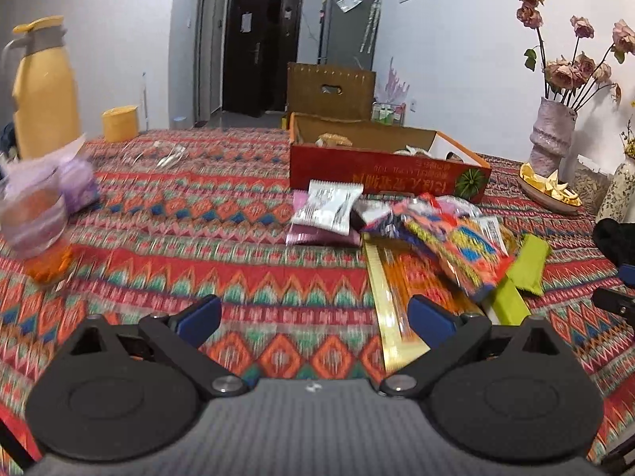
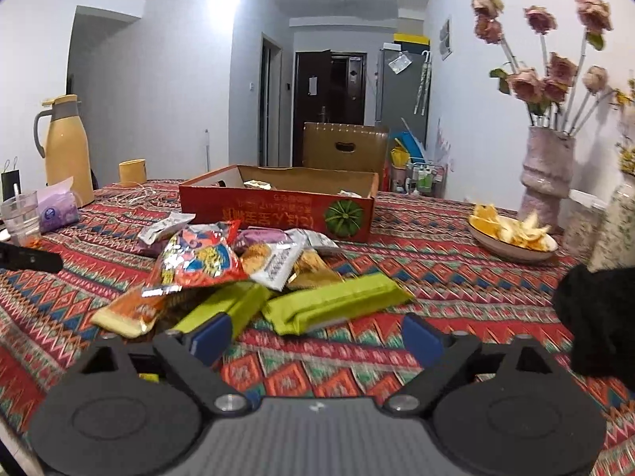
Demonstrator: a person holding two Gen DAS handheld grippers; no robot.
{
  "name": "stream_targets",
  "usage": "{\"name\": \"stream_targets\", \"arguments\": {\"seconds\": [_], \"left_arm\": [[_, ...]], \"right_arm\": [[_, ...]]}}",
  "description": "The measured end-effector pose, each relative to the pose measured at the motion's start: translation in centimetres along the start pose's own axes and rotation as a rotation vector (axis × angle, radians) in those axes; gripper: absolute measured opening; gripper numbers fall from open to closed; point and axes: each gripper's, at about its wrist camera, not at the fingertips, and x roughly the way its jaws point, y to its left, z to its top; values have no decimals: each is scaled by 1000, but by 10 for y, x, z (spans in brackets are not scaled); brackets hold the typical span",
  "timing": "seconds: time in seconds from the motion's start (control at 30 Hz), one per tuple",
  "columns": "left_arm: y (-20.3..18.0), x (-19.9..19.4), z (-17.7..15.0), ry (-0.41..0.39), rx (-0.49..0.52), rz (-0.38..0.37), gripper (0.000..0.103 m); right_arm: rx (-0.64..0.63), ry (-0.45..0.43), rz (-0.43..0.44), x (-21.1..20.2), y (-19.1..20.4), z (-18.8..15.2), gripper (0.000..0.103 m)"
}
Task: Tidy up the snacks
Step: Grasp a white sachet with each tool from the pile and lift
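On the patterned tablecloth (image 2: 416,246), a yellow flask (image 2: 65,146) stands far left. The left gripper (image 1: 313,317) hovers with jaws spread and nothing between them. The snack pile (image 2: 222,265) lies mid-table, just before the red box (image 2: 278,208). The right gripper (image 2: 315,337) is spread too, empty, near a green packet (image 2: 337,301). A plate (image 2: 512,248) sits right.

**Print on the box and wrappers, none of it readable**

The red cardboard box (image 2: 278,210) carries a row of gold characters on its near side, printed upside down and too blurred to read, beside a green round emblem (image 2: 343,214). The snack packets (image 2: 198,258) bear coloured print and small dark lettering, all illegible. A sheet on the dark door (image 2: 312,85) shows no legible writing.
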Motion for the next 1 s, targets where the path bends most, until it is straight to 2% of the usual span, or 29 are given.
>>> {"name": "stream_targets", "arguments": {"seconds": [0.13,0.27,0.5,0.63,0.67,0.73,0.8,0.9,1.0], "left_arm": [[-2,32,23,-16,52,-23,84],[-1,70,44,-8,76,-50,80],[3,134,69,56,78,-104,79],[9,165,75,92,46,-145,79],[11,171,75,108,28,-153,76],[16,181,75,124,-12,-159,60],[20,183,74,106,-23,-166,52],[20,183,72,91,-7,-193,51],[20,183,70,80,2,-197,51]], "right_arm": [[-2,29,13,35,1,17,71],[-21,44,39,67,3,32,62],[-75,55,65,120,7,63,61],[-45,69,86,159,-2,88,60],[-33,81,92,168,-5,91,60],[-6,108,106,192,-10,99,60],[7,129,119,212,-13,101,58],[35,185,125,243,-18,96,54],[89,225,126,256,-24,92,50]]}}
